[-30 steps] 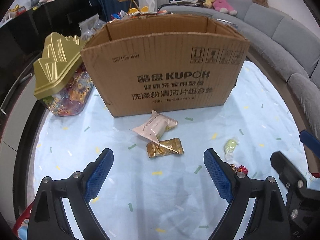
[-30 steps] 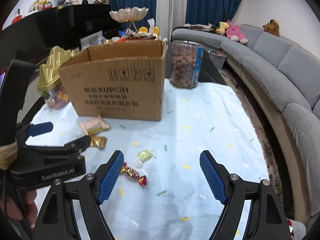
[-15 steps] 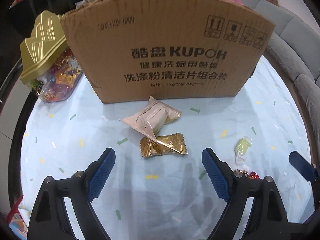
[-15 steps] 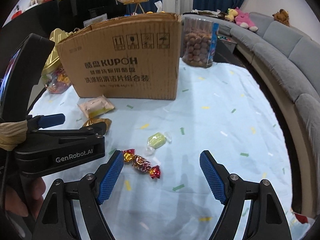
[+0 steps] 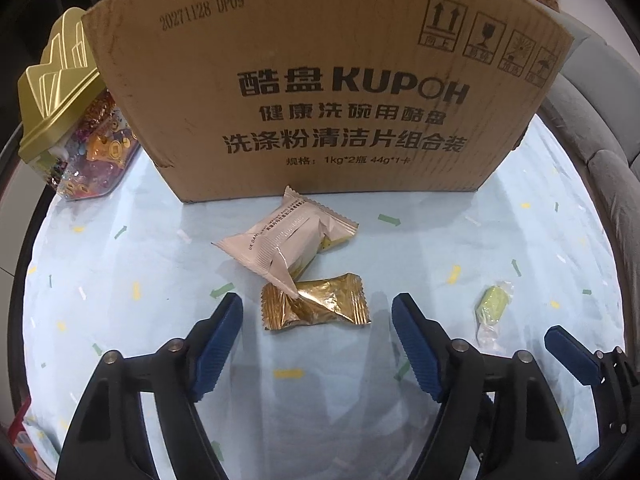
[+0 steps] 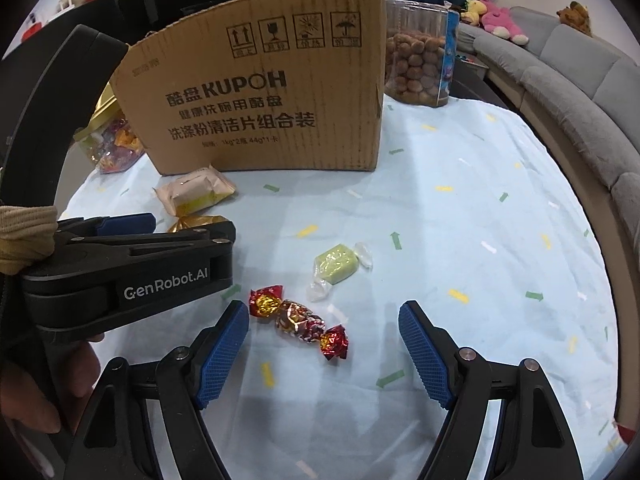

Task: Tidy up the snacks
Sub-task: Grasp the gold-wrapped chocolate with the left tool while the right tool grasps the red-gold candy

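The cardboard box [image 5: 320, 92] hides its contents from us; our left gripper [image 5: 316, 320] and right gripper [image 6: 324, 328] gape wide, holding nothing.

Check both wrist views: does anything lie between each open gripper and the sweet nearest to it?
Nothing visible does. The left gripper opens straight onto the gold packet; the right gripper onto the red foil candy.
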A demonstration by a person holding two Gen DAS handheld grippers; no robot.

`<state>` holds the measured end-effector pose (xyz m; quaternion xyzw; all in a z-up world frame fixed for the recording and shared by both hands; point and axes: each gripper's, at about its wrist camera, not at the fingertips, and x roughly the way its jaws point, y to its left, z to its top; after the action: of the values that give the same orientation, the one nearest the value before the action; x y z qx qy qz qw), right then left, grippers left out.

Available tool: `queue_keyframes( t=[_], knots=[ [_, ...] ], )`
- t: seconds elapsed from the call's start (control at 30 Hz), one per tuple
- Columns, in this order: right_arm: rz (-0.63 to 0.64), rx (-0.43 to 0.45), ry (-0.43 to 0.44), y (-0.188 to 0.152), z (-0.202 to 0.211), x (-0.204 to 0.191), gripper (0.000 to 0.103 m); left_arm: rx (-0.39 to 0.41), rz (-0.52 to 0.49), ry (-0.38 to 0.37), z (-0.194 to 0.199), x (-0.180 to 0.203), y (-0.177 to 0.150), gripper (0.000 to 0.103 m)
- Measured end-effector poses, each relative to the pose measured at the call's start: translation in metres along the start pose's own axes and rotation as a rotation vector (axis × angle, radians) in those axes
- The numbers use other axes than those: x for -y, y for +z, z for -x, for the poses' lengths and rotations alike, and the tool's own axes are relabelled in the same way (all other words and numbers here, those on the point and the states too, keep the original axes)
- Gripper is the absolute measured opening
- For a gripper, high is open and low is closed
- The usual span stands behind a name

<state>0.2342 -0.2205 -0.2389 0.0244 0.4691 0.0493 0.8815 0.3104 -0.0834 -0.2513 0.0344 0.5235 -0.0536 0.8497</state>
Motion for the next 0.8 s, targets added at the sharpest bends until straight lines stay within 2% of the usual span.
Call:
queue_keyframes(
  t=[0.17, 0.3, 0.37, 0.43, 0.47, 0.5, 0.57, 0.8],
  knots=[
    [-0.017, -0.022, -0.003, 0.000, -0.009, 0.004, 0.063, -0.009, -0.003, 0.003, -0.012, -0.002, 0.001, 0.065],
    [-0.026, -0.028, -0.014, -0.002, -0.011, 0.006, 0.054, -0.013, 0.002, -0.004, -0.021, 0.000, 0.002, 0.059],
    [-0.035, -0.025, -0.018, -0.002, -0.010, 0.008, 0.045, -0.005, 0.005, -0.003, -0.023, -0.001, 0.003, 0.056],
    [-0.048, -0.023, -0.020, -0.001, -0.010, 0.011, 0.035, 0.000, 0.005, -0.006, -0.023, -0.001, 0.003, 0.046],
    [-0.054, -0.023, -0.019, 0.000, -0.010, 0.012, 0.031, 0.004, 0.002, -0.006, -0.024, 0.000, 0.002, 0.044],
    [-0.059, -0.023, -0.013, 0.000, -0.009, 0.014, 0.030, 0.006, 0.003, -0.009, -0.024, 0.000, 0.001, 0.040],
    [-0.069, -0.024, -0.007, 0.000, -0.009, 0.015, 0.024, 0.010, 0.009, -0.012, -0.023, 0.000, 0.000, 0.039],
    [-0.092, -0.014, -0.001, 0.002, -0.007, 0.019, 0.023, 0.019, 0.009, -0.012, -0.014, -0.003, -0.008, 0.035]
  ],
)
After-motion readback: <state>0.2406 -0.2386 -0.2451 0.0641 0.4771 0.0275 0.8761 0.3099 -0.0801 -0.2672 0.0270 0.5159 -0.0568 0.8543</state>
